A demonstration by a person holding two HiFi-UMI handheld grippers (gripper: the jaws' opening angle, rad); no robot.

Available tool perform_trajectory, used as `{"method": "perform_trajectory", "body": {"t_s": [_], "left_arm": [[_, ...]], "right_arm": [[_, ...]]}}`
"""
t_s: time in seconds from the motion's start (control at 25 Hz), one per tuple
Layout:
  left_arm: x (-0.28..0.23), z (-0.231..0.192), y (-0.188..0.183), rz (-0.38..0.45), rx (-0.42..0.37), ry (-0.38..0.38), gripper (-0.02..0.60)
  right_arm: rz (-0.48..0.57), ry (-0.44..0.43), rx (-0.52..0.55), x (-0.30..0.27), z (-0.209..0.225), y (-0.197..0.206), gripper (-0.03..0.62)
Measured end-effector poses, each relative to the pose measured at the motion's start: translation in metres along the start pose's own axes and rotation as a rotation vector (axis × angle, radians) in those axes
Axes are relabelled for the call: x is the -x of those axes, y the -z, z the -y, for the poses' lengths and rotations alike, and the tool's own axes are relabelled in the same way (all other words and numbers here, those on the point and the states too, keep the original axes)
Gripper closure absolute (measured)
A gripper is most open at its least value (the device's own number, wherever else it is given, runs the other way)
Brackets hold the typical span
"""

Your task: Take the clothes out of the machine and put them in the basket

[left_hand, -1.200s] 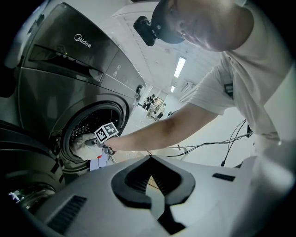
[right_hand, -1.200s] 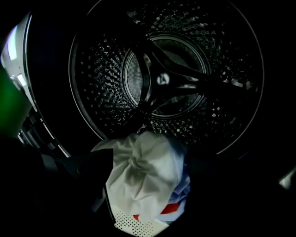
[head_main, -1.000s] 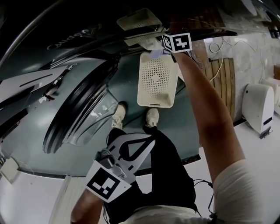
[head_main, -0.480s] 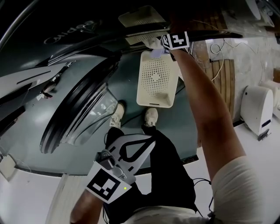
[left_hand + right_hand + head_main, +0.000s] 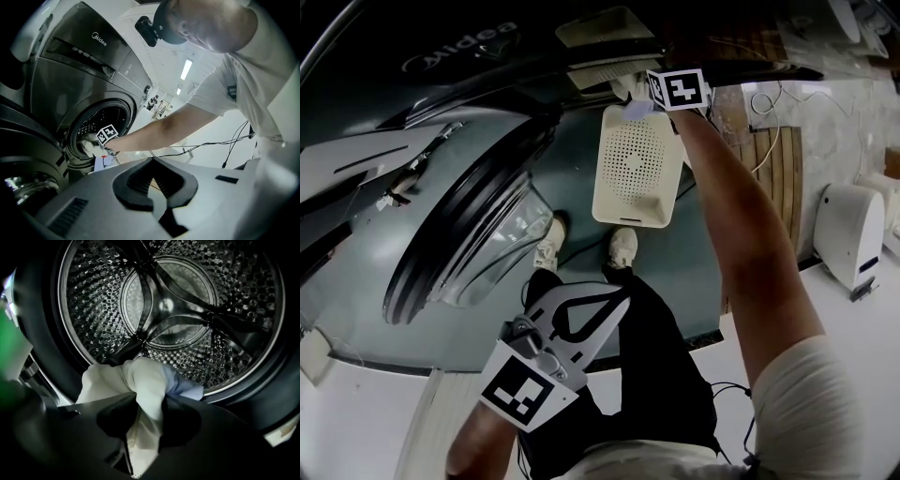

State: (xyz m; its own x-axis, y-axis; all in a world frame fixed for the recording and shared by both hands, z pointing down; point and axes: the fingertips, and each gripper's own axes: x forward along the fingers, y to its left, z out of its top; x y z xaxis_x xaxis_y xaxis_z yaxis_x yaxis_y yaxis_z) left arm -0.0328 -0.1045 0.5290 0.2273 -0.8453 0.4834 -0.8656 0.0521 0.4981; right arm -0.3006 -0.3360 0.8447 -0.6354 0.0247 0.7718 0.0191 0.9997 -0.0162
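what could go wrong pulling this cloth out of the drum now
1. The right gripper has just been closing its jaws on a bunched fold of the white cloth. Such a narrow pinch may slip when pulled.
2. The light blue cloth lies against the white one, so it may get dragged out too and drop outside the basket on the floor.
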Motion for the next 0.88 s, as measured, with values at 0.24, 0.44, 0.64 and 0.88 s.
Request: {"method": "perform_trajectory", "body": {"t_s": [0.24,0.44,0.64,0.88], "left_arm": [[0.0,0.006,-0.007,0.012,-0.009,0.009,0.583],[-0.009,0.009,-0.013,0.025,-0.017,0.029,0.583],[-0.023,0.02,-0.015,0.012,-0.016,0.064,0.583],[-0.035,0.038,-0.02,-0.005,-0.014,0.112,0.583]], "right_arm": [[0.037,-0.004,-0.045,0.018,-0.006,-0.006,0.462],[0.082,-0.026,-0.093,0.041,-0.011,-0.013,0.464],[0.121,-0.057,-0.122,0.071,-0.012,-0.015,0.464],[0.163,-0.083,-0.126,0.113,-0.013,-0.018,0.465]]}}
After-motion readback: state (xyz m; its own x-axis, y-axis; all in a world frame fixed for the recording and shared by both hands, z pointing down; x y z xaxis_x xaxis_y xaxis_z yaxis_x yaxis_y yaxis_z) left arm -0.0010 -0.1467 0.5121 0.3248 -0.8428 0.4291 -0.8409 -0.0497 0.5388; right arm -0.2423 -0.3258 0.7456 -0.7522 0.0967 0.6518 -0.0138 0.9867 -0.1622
